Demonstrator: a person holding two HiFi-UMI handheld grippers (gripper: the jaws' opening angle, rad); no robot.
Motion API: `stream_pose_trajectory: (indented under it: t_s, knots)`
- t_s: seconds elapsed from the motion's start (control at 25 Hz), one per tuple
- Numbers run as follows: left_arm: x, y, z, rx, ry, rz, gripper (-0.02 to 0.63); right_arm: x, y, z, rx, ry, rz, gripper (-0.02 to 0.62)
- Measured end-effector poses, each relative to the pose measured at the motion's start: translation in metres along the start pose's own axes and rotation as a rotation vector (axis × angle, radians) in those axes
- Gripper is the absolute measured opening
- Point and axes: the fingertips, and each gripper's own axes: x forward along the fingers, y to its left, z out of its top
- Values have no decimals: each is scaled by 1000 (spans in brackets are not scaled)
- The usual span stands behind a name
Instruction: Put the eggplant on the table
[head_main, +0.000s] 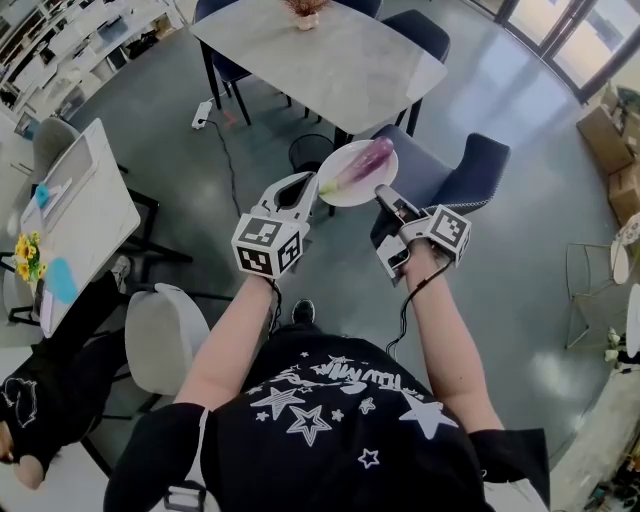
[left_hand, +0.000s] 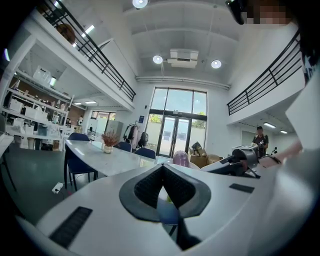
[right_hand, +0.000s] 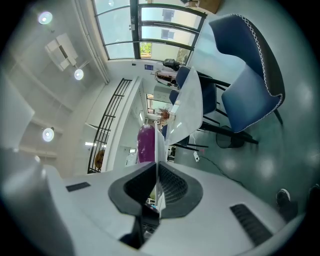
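Observation:
The purple eggplant (head_main: 362, 163) lies on a white plate (head_main: 340, 190) held in the air between both grippers, short of the grey table (head_main: 320, 60). My left gripper (head_main: 312, 185) is shut on the plate's left rim, and my right gripper (head_main: 382, 192) on its right rim. In the right gripper view the plate's rim (right_hand: 157, 142) runs as a thin white line into the shut jaws (right_hand: 156, 167), with the eggplant (right_hand: 146, 142) behind it. From the left gripper (left_hand: 163, 172) the eggplant (left_hand: 181, 158) shows just past the jaws, and the table (left_hand: 105, 157) stretches away to the left.
A vase of dried flowers (head_main: 305, 12) stands on the table's far end. Blue chairs (head_main: 470, 175) sit right under the plate and around the table. A white desk (head_main: 75, 215) and a grey chair (head_main: 160, 335) are at the left. A cable crosses the floor.

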Motion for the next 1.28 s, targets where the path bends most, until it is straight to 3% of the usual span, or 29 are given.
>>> stream_pose_trajectory:
  t_s: [0.36,0.96,1.28]
  knots:
    - [11,79,21,-8,-9,-21,8,73,12,-3,14,-51,-7,20]
    - [17,97,7,-27,-11,-28,8,79,-4,7,37,-107,-16,20]
    - [52,127,9,-19,12,15,8,123,-7,45,44,-81,4,20]
